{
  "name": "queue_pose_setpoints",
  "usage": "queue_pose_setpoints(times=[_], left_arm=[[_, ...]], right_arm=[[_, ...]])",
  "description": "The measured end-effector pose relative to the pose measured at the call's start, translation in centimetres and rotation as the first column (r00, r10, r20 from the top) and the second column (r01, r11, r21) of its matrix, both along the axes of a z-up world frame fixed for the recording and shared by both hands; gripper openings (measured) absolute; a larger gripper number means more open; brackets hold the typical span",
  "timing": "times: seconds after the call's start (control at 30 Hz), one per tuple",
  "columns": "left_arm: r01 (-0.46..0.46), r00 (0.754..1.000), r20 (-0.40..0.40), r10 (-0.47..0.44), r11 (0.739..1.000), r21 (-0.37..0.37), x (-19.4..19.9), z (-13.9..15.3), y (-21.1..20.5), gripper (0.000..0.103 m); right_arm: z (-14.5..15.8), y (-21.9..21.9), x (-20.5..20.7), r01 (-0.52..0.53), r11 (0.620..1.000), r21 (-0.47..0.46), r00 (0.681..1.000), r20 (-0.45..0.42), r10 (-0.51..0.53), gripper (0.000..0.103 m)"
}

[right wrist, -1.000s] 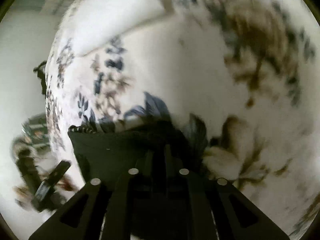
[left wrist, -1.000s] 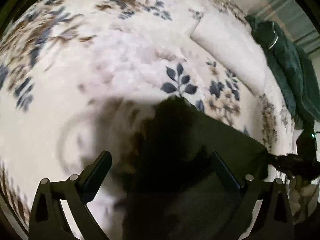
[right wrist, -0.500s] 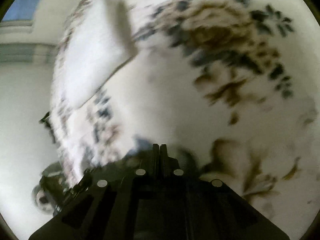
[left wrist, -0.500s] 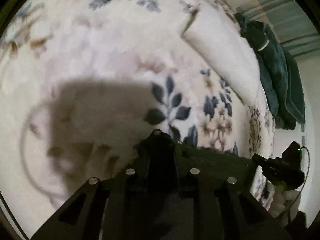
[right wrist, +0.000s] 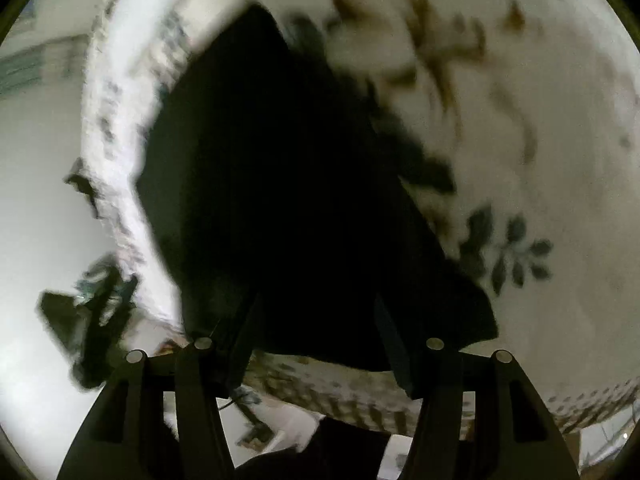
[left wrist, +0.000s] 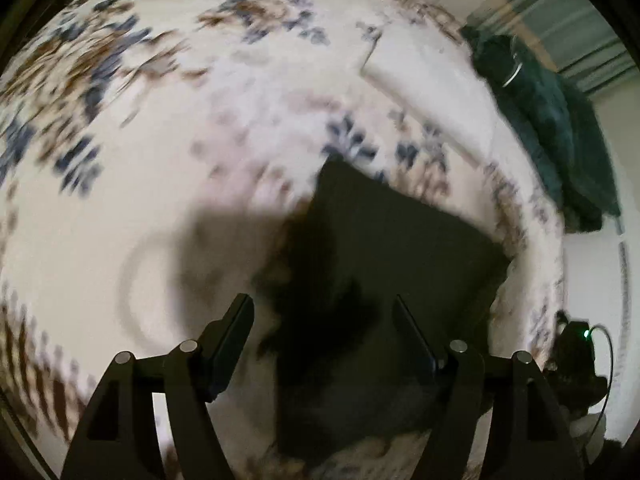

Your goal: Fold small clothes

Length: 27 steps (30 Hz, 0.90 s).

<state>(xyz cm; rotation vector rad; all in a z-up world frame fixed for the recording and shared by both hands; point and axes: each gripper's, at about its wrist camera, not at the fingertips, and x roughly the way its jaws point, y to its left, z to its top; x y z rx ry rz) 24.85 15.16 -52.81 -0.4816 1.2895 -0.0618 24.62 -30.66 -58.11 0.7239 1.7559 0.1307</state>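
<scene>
Dark folded garment (left wrist: 400,264) lies flat on my floral bedspread (left wrist: 180,128), near the bed's edge, one corner pointing up the bed towards the blue leaf sprigs. From my left wrist view it reads as a neat dark slab, though blur hides any seams or what kind of garment it is. My left claw (left wrist: 322,332) hovers over its near part, jaws just opened again and standing partly apart; the cloth shows between the fingers (left wrist: 230,344) but the pads press on nothing. My right claw (right wrist: 316,340) is over the same garment (right wrist: 280,168) from the other side, jaws likewise just opened to a middling gap, with dark cloth behind them and no grip on it. In the right view the garment fills the middle, with the bedspread (right wrist: 520,140) to the right and the bed's pale edge on the left. A pale pillow (left wrist: 432,92) sits farther up the bed, and a dark green blanket (left wrist: 552,128) is heaped beyond it. My right-hand rig (left wrist: 576,364) shows low at the left view's right edge, a green light on it.
</scene>
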Motion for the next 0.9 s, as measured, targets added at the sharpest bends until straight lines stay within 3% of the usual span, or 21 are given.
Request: queue_pose_setpoints(times=[0.03,0.07,0.17,0.33,0.53,0.63,0.73,0.8,0.9], left_arm=[[-0.005,1.000,-0.015,0.006,1.000,0.017,-0.9,-0.3,-0.1,0.070],[-0.012,1.000,-0.026,0.013,1.000,0.027,-1.6,-0.5,-0.1,0.070],[-0.056,0.996,-0.061,0.060,0.997,0.052,-4.0,-0.9,-0.4,0.070],[-0.088,0.993,-0.079,0.092,0.995,0.055,-5.8,-0.9,-1.2,0.070],[-0.059,0.992,-0.113,0.062,0.998,0.033,-6.2,-3.3,-2.3,0.070],[-0.094,0.988,-0.128,0.092,0.996,-0.009,-6.7,-4.4,-2.2,0.070],[-0.137,0.985,-0.117,0.128,0.988,-0.072,-7.0,-5.1,-1.8,0.070],[-0.140,0.987,-0.095,0.131,0.986,-0.088,-7.2,-5.1,-1.8,0.070],[-0.116,0.991,-0.083,0.108,0.988,-0.099,-7.3,-5.2,-2.3,0.069]], right_arm=[[-0.3,0.6,-0.4,-0.021,0.998,-0.053,0.999,0.025,0.022,0.043],[-0.2,0.8,-0.8,-0.015,0.998,-0.061,0.999,0.043,0.018,0.007],[1.6,0.0,-2.0,0.039,0.997,-0.061,0.993,0.115,-0.032,0.004],[5.8,-3.0,-5.2,0.082,0.993,-0.087,0.978,0.197,-0.064,0.004],[3.0,-5.1,-5.9,0.090,0.991,-0.098,0.992,0.099,-0.081,0.004],[1.3,-4.3,-5.5,0.013,0.998,-0.064,0.999,0.043,-0.010,0.004],[1.6,-5.1,-5.2,0.017,0.999,-0.036,0.999,0.035,-0.016,0.020],[1.8,-6.0,-4.9,0.045,0.998,-0.037,0.998,0.034,-0.043,0.041],[1.9,-7.2,-5.0,0.125,0.992,0.035,0.991,0.042,-0.126,0.046]])
